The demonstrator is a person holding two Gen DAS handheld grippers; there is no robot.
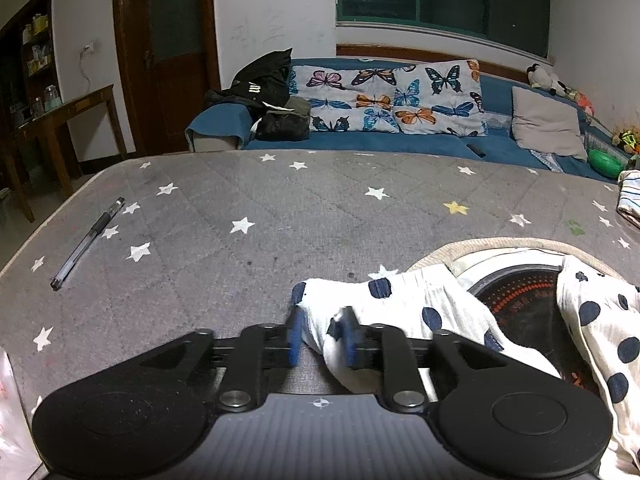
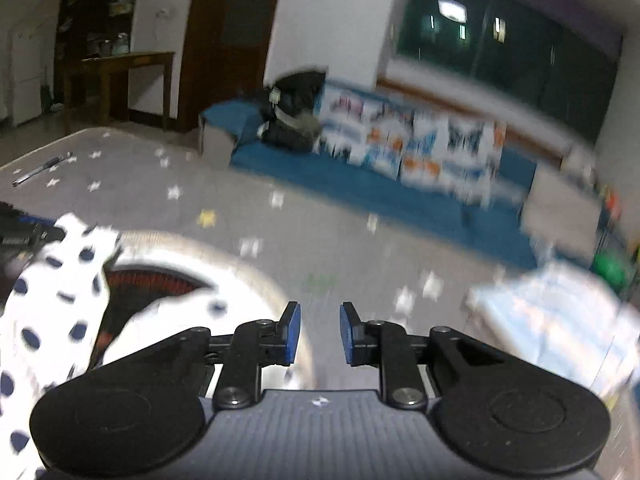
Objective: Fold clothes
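Left wrist view: polka-dot garment [image 1: 420, 312] lies crumpled over a round heater [image 1: 520, 300] on the star-print desk [image 1: 240, 200]. Left gripper [image 1: 320, 336], narrowly parted, has a fold between its pads. Right gripper [image 2: 320, 334] is narrow, empty. Fabric judged light, limp; best taken at a hem.

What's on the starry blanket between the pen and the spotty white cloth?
Nothing but bare starry blanket. The left wrist view shows the pen far left, the spotty cloth at right, and only printed stars between.

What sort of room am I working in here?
Likely a home living room: a blue sofa with butterfly cushions, a wooden door, and a star-print grey cover as work surface.
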